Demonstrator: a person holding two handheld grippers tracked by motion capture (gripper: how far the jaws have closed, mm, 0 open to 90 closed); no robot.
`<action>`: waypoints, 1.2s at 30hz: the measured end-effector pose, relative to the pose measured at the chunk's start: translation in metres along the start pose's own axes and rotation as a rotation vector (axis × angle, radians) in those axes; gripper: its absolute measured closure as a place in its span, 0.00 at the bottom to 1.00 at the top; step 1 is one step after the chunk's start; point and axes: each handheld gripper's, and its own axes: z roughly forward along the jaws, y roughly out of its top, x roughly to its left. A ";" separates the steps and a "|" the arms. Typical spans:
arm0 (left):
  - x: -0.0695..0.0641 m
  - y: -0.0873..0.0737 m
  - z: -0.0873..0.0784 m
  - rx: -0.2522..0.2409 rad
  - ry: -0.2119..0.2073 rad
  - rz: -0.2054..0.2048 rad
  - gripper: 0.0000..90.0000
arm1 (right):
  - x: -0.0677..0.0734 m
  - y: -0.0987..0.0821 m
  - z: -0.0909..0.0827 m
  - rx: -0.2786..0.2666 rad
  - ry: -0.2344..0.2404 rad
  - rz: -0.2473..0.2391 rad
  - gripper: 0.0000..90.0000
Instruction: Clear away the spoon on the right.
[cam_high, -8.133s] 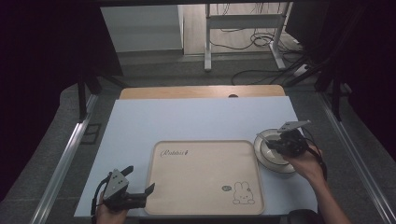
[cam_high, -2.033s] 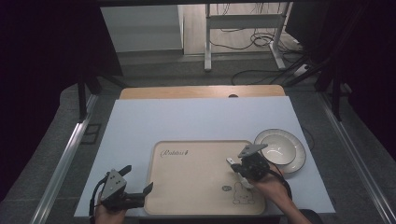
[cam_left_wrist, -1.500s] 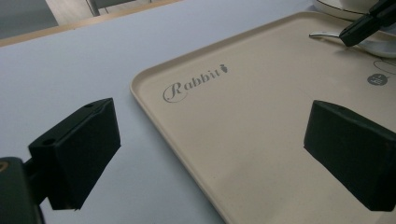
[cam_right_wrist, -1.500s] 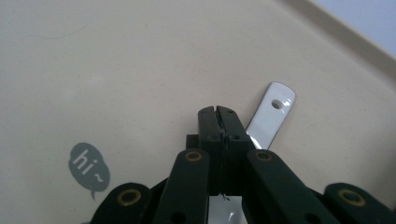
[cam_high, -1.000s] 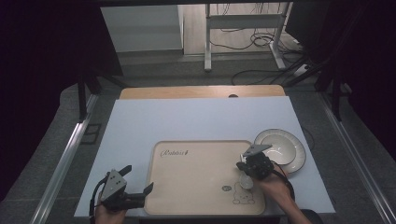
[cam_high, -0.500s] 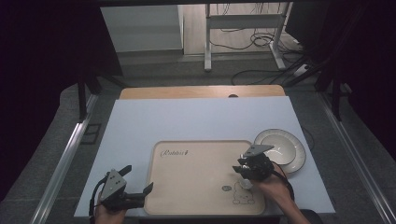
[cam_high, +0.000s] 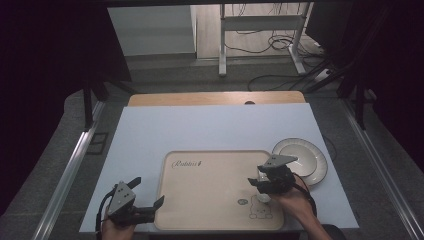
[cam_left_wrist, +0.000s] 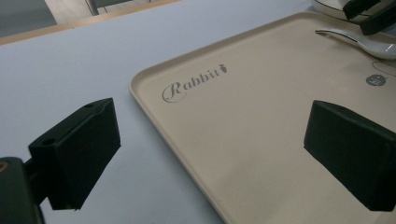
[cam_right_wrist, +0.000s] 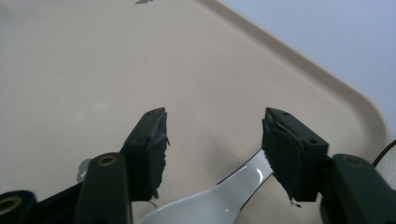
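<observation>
A pale table (cam_high: 210, 127) carried my beige tray (cam_high: 210, 200), the landmark here. A white plate (cam_high: 307, 159) sat just beside the tray's far right corner. My left gripper (cam_high: 145, 209) rested at the tray's near left edge, jaws wide apart. My right gripper (cam_high: 260, 184) hovered over the tray's right part, jaws parted, a white spoon (cam_right_wrist: 219, 200) lying on the tray beneath them.

We see the left gripper (cam_left_wrist: 210, 154) with its jaws wide apart over the near corner of a beige tray (cam_left_wrist: 261, 140) (lettered "Rabbit") on the pale bench (cam_left_wrist: 93, 65). A white spoon (cam_left_wrist: 359, 41) lies on the tray's far side.
</observation>
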 end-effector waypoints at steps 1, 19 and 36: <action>0.000 0.000 0.000 0.000 0.000 0.000 0.04 | 0.000 0.000 -0.001 -0.008 0.000 0.001 0.40; 0.001 0.000 0.001 0.008 -0.012 -0.009 0.04 | 0.006 -0.005 -0.012 -0.066 -0.006 -0.004 0.16; 0.000 0.000 0.001 0.004 -0.008 -0.008 0.04 | 0.013 -0.008 -0.028 -0.117 -0.001 -0.019 0.07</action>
